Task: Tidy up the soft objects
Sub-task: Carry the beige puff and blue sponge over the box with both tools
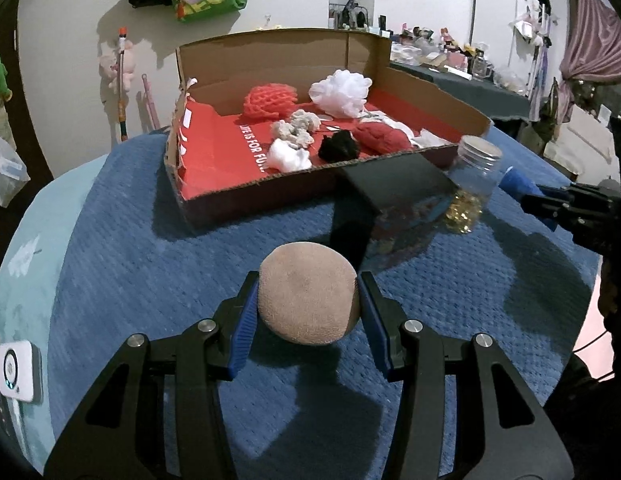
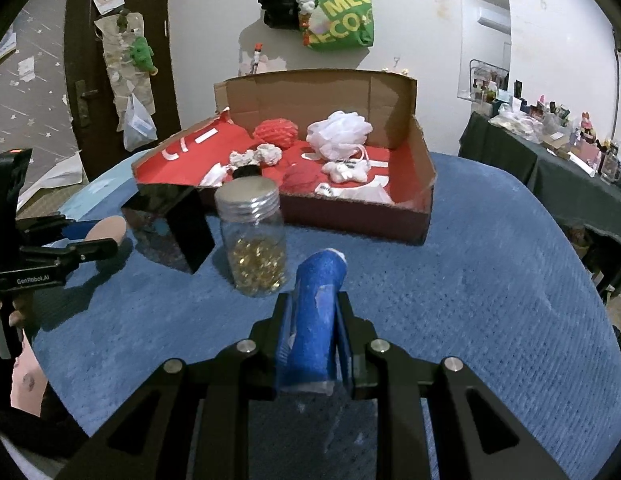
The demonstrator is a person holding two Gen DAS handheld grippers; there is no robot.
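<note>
My left gripper (image 1: 308,286) is shut on a tan round soft ball (image 1: 308,304), held above the blue tablecloth. My right gripper (image 2: 312,300) is shut on a blue rolled sponge cloth (image 2: 314,320) that sticks out forward between the pads. Ahead stands an open cardboard box (image 1: 270,188) with a red lining. In it lie a red mesh puff (image 1: 270,100), a white bath puff (image 1: 342,92), a red yarn ball (image 1: 380,138), a black puff (image 1: 338,148) and small white and beige soft pieces. In the right wrist view the left gripper (image 2: 110,232) shows at the left edge with the ball.
A clear jar with a metal lid (image 2: 252,236) and golden bits stands in front of the box, next to a black box (image 2: 170,228). The round table (image 1: 110,280) carries a blue cloth. A cluttered side table (image 2: 550,148) stands at the right.
</note>
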